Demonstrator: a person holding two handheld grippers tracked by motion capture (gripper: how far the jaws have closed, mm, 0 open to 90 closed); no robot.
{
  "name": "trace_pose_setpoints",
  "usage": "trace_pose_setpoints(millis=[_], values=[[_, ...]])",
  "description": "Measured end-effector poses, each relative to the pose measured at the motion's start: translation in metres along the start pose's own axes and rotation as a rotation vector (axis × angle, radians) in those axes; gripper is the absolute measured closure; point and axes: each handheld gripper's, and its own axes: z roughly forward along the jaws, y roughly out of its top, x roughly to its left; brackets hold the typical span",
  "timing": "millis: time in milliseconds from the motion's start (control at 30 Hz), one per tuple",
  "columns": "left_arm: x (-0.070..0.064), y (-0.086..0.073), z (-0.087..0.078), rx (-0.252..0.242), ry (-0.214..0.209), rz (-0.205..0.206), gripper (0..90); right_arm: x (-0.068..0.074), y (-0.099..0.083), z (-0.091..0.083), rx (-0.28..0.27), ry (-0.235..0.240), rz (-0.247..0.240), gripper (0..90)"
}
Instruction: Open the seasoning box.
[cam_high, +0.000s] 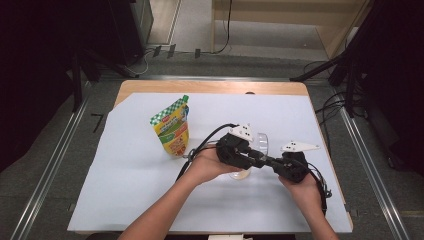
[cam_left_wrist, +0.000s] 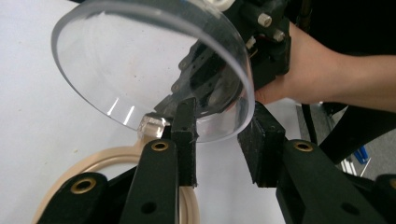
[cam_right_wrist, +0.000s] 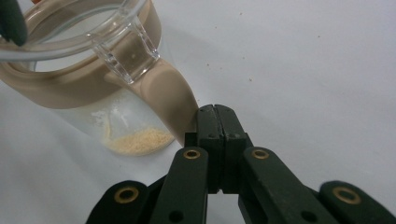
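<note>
A clear jar with a beige collar stands on the white mat, with a little tan powder at its bottom. Its hinged clear lid is raised. My left gripper is shut on the lid's lower edge, one jaw on each side, above the beige collar. My right gripper is shut with nothing between its jaws; its tips touch the collar's beige tab below the hinge. In the high view the left gripper and the right gripper meet at the jar.
A yellow, green and red refill pouch stands upright on the mat, left of the jar. The wooden table's right edge is close to the right hand. Rails and dark stands surround the table.
</note>
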Motion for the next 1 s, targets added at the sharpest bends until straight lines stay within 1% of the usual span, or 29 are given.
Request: trace_pose_setpoints(millis=[67, 133, 200, 233, 367, 433, 467, 500, 567, 633, 733, 767, 800, 833, 900, 933, 1000], values=[[0.000, -0.001, 0.001, -0.010, -0.007, -0.012, 67.1, 0.000, 0.000, -0.001, -0.001, 0.001, -0.002, 90.0], [0.001, -0.001, 0.000, 0.010, 0.012, -0.007, 63.7, 0.000, -0.001, -0.001, -0.003, 0.004, -0.001, 90.0], [0.002, -0.001, -0.002, 0.008, 0.010, -0.022, 61.1, 0.000, -0.001, -0.002, -0.004, 0.006, -0.001, 90.0], [0.003, 0.000, -0.003, 0.011, 0.013, -0.019, 59.5, -0.001, -0.001, -0.003, -0.006, 0.007, -0.003, 90.0], [0.003, 0.000, -0.008, 0.005, 0.000, -0.037, 55.6, -0.001, -0.001, -0.007, -0.013, -0.003, -0.001, 88.7], [0.003, 0.000, -0.013, 0.003, 0.005, -0.038, 55.9, -0.001, -0.001, -0.010, -0.022, -0.007, 0.003, 87.2], [0.003, 0.000, -0.015, 0.004, 0.005, -0.037, 56.3, 0.000, -0.002, -0.012, -0.026, -0.010, -0.004, 86.4], [0.003, 0.000, -0.018, 0.011, 0.001, -0.047, 56.7, 0.000, -0.003, -0.014, -0.027, -0.009, -0.003, 85.9], [0.003, -0.001, -0.021, 0.021, 0.010, -0.047, 58.5, 0.000, -0.005, -0.019, -0.028, -0.009, 0.003, 85.7], [0.003, -0.002, -0.026, 0.021, 0.008, -0.048, 59.2, 0.002, -0.007, -0.022, -0.032, -0.012, 0.002, 85.7], [0.001, -0.003, -0.033, 0.020, 0.026, -0.052, 59.8, 0.007, -0.011, -0.028, -0.040, 0.004, 0.006, 84.3], [0.000, -0.004, -0.036, 0.015, 0.028, -0.055, 59.9, 0.012, -0.012, -0.031, -0.040, 0.020, 0.000, 83.0], [0.000, -0.005, -0.042, 0.004, 0.029, -0.061, 60.9, 0.016, -0.013, -0.032, -0.039, 0.029, -0.001, 82.7], [0.000, -0.005, -0.042, 0.004, 0.029, -0.061, 61.3, 0.016, -0.013, -0.032, -0.039, 0.029, -0.001, 82.7], [0.000, -0.008, -0.050, -0.003, 0.056, -0.074, 60.9, 0.022, -0.014, -0.031, -0.031, 0.047, -0.015, 81.0], [0.001, -0.010, -0.053, -0.009, 0.066, -0.080, 59.3, 0.025, -0.014, -0.031, -0.030, 0.053, -0.024, 80.9], [0.002, -0.013, -0.062, -0.042, 0.054, -0.095, 58.0, 0.031, -0.014, -0.028, -0.029, 0.070, -0.034, 80.2]])
